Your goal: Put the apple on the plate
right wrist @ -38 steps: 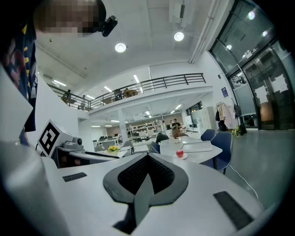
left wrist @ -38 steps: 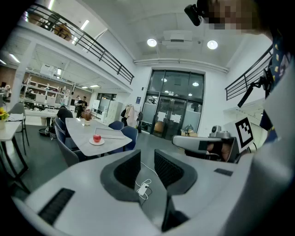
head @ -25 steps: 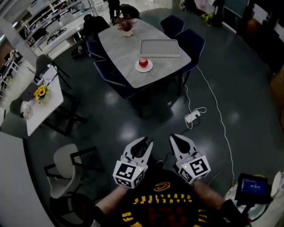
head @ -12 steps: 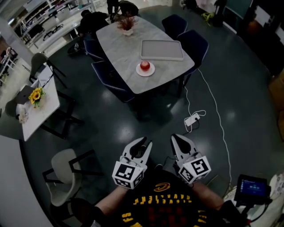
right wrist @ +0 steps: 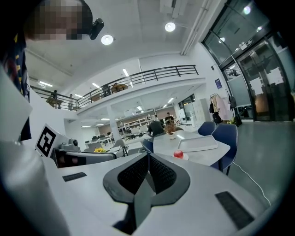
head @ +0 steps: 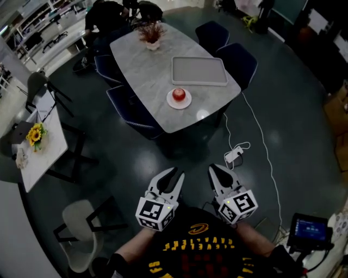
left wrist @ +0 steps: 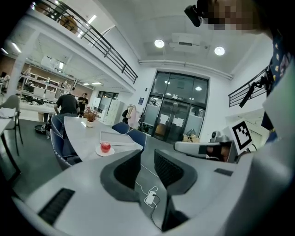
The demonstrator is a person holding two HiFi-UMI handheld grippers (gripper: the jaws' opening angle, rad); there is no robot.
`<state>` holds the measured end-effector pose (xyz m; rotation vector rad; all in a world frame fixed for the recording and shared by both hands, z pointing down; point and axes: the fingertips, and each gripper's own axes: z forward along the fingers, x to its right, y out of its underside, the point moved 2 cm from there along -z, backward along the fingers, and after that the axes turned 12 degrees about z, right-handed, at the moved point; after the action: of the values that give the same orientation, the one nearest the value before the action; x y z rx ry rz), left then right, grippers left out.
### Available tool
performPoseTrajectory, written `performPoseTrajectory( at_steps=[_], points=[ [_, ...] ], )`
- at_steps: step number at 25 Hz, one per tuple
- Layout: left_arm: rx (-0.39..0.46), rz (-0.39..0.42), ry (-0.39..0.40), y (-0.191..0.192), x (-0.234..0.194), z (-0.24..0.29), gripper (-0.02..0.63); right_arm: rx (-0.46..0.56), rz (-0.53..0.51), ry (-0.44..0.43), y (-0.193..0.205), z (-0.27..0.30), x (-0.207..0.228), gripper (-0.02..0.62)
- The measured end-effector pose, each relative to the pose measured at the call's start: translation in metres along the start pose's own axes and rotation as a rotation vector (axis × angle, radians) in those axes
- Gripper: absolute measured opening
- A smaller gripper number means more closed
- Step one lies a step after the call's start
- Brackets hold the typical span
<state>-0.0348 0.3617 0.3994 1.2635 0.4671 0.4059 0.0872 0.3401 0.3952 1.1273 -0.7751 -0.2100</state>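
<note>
A red apple [head: 179,95] sits on a small white plate [head: 179,103] near the front edge of a grey table [head: 147,70], far ahead of me. Both grippers hang low in the head view, over the dark floor and well short of the table. My left gripper [head: 173,175] is open with a narrow gap and holds nothing. My right gripper [head: 221,170] has its jaws together, empty. The left gripper view shows the apple [left wrist: 105,146] on the plate [left wrist: 105,151] beyond the left gripper [left wrist: 147,156]. The right gripper view shows the apple [right wrist: 178,154] past the right gripper [right wrist: 148,159].
A grey tray [head: 198,70] and a potted plant [head: 151,35] share the table. Blue chairs [head: 236,59] ring it. A cable and power strip [head: 234,155] lie on the floor ahead. A side table with yellow flowers [head: 35,134] and a white chair [head: 80,228] stand left. A person [head: 106,13] is at the table's far end.
The table with the apple has come nearer and lower in the head view. Both grippers keep their places and jaw states.
</note>
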Motion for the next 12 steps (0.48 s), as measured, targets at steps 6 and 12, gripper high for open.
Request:
performPoseTrajectory(
  at_steps=[6,12],
  points=[
    [-0.005,-0.009,0.020,-0.002,-0.041,0.017,0.095,-0.010,0.023,0.028,-0.002,0.040,0.005,0.006],
    [-0.017,-0.027,0.054,-0.002,-0.056,0.027,0.095,-0.029,0.044,0.043,-0.001,0.057,0.006,0.006]
  ],
)
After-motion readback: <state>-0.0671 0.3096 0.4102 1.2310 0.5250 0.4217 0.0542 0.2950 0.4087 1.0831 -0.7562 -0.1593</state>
